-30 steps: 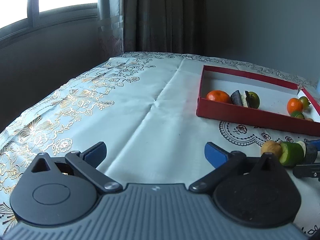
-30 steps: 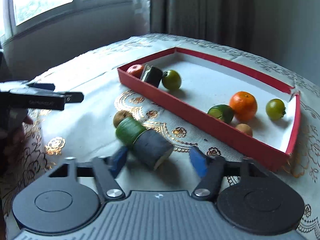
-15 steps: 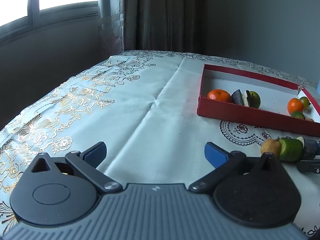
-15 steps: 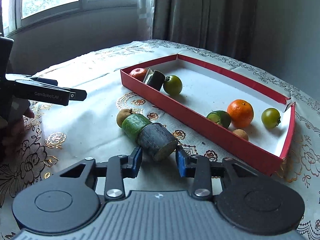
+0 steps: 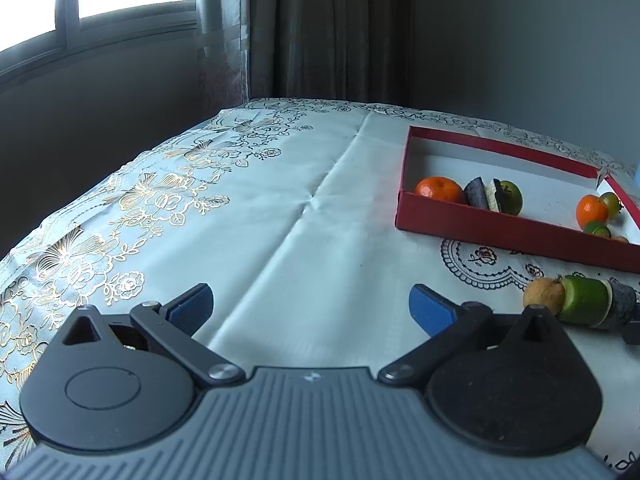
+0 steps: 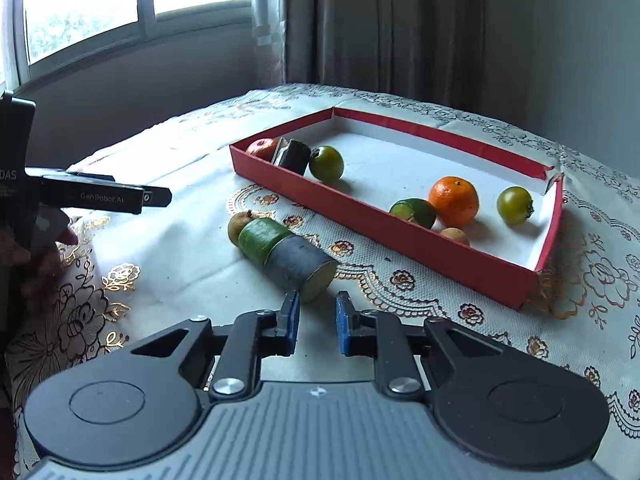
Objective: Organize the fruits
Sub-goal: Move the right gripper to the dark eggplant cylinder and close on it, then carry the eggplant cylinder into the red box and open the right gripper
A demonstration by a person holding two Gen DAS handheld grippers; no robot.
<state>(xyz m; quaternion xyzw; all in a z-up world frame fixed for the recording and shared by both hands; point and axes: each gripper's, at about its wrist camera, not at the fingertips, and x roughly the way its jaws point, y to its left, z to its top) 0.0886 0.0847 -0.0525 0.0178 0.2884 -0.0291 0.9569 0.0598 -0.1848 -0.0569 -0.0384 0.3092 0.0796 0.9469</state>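
A green-and-grey cut cylinder piece (image 6: 286, 252) lies on the tablecloth beside a small brown fruit (image 6: 237, 225); both also show in the left wrist view, the piece (image 5: 596, 306) next to the brown fruit (image 5: 543, 295). My right gripper (image 6: 316, 318) sits just behind the piece's cut end, its jaws narrowly apart and holding nothing. The red tray (image 6: 384, 220) holds an orange (image 6: 454, 201), green fruits (image 6: 326, 164) and a dark cut piece (image 6: 294, 156). My left gripper (image 5: 310, 306) is wide open and empty over the cloth, left of the tray (image 5: 500, 226).
The left gripper's fingers (image 6: 108, 196) reach in from the left in the right wrist view. The table has a floral cloth (image 5: 160, 208). Window, curtain and wall stand behind the table.
The right gripper closed around the cylinder piece, then pulled back off it with narrowed jaws. The piece stays on the cloth. The left gripper has barely moved.
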